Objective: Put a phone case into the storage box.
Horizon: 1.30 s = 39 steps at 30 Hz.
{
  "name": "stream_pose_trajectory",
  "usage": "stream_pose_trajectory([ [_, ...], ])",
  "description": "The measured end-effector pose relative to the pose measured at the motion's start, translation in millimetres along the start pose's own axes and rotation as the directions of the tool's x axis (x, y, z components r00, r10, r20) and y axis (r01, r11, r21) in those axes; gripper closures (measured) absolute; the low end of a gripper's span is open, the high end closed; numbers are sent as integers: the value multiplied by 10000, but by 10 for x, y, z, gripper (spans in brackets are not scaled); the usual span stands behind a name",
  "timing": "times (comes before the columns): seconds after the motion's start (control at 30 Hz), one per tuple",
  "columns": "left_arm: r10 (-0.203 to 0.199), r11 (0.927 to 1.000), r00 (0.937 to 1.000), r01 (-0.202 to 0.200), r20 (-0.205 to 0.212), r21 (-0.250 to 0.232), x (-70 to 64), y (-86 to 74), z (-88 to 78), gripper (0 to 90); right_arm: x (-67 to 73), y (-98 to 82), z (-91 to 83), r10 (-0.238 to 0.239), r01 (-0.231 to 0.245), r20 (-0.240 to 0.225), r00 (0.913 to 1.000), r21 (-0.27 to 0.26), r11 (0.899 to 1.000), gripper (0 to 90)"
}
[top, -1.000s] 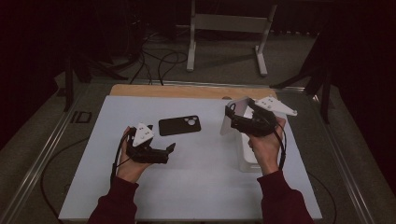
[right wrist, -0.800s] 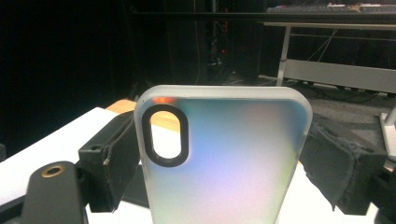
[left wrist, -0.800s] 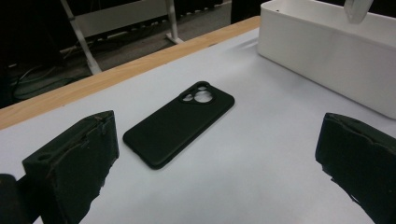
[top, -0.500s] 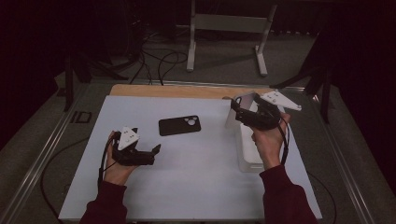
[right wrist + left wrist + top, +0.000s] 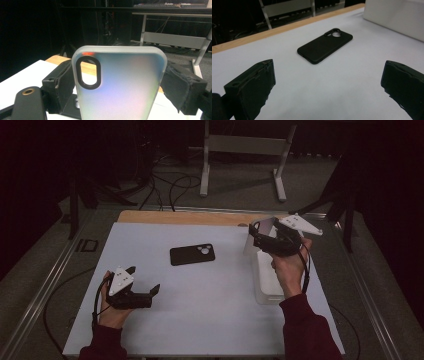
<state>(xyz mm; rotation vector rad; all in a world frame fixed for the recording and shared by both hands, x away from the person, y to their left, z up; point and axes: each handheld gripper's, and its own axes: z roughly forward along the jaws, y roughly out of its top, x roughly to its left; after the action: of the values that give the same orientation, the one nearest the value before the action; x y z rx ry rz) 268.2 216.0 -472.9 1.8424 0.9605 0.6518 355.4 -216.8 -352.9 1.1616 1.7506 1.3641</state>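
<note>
A black phone (image 5: 192,254) lies flat, back up, on the white table (image 5: 210,320) near its middle; it lies ahead of the jaws in the left gripper view (image 5: 325,45). My left gripper (image 5: 144,279) rests low at the near left, open and empty (image 5: 327,90), with its jaws pointed toward the phone. My right gripper (image 5: 256,238) hovers at the far right, shut on the two long edges of a frosted clear phone case (image 5: 264,223). The case stands upright between the pads (image 5: 125,80), camera cutout at upper left.
A white box (image 5: 267,280) sits on the table under my right hand and appears at the upper right of the left gripper view (image 5: 394,17). A wooden strip (image 5: 200,216) borders the far edge. Cables and a white stand (image 5: 240,145) lie on the floor beyond.
My left gripper has moved left and toward the near edge, away from the black phone, and sunk lower. The right gripper with the clear case has barely shifted.
</note>
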Motion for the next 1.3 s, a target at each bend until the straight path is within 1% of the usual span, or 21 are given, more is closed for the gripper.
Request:
stream_pose_trajectory([
  [0.07,35,10000,10000,-35,-11,-92,11,-11,-18,0,-9,2,1,12,-12,43,10000,-52,10000,168],
  [0.17,59,10000,10000,-59,-64,-65,28,-28,-17,0,-24,7,1,39,-38,107,9999,-138,9999,168],
  [0.27,-11,10000,10000,11,-88,-8,51,-59,-1,0,-65,23,10,216,-210,269,9994,-226,9995,168],
  [0.43,-154,9998,9998,153,-91,-103,57,-58,5,0,-130,44,50,397,-381,461,9981,-354,9986,168],
  [0.6,-156,9998,9998,155,-143,-89,60,-63,6,0,-184,52,87,424,-405,677,9968,-303,9987,168],
  [0.77,-209,9998,9996,208,-164,-80,77,-66,24,0,-252,52,131,431,-409,1038,9937,-231,9989,168],
  [0.8,-186,9998,9997,184,-178,-80,74,-66,24,0,-252,52,131,431,-409,1038,9937,-231,9989,168],
  [0.83,-175,9998,9997,174,-190,-84,75,-66,21,0,-264,53,145,414,-394,1123,9928,-204,9990,167],
  [0.87,-227,9997,9996,225,-195,-124,75,-65,19,0,-289,53,175,432,-414,1343,9900,-159,9990,167],
  [0.9,-245,9996,9995,242,-175,-170,83,-63,6,0,-305,53,190,483,-466,1424,9886,-153,9988,167],
  [0.97,-267,9994,9995,263,-182,-206,87,-62,-2,0,-333,50,217,596,-584,1524,9865,-123,9982,167],
  [1.07,-269,9994,9994,264,-199,-202,90,-65,1,0,-354,41,246,601,-593,1667,9842,-103,9982,167],
  [1.1,-265,9995,9995,261,-198,-198,91,-65,1,1,-376,29,271,564,-564,1828,9815,-50,9984,167],
  [1.2,-285,9994,9994,280,-207,-219,92,-64,0,1,-428,6,311,640,-655,2047,9767,4,9979,167],
  [1.27,-297,9993,9993,292,-212,-240,97,-61,-6,1,-447,-4,324,692,-709,2085,9756,6,9975,167],
  [1.3,-339,9991,9992,334,-207,-261,105,-62,-5,1,-480,-21,349,702,-733,2203,9729,60,9973,167],
])
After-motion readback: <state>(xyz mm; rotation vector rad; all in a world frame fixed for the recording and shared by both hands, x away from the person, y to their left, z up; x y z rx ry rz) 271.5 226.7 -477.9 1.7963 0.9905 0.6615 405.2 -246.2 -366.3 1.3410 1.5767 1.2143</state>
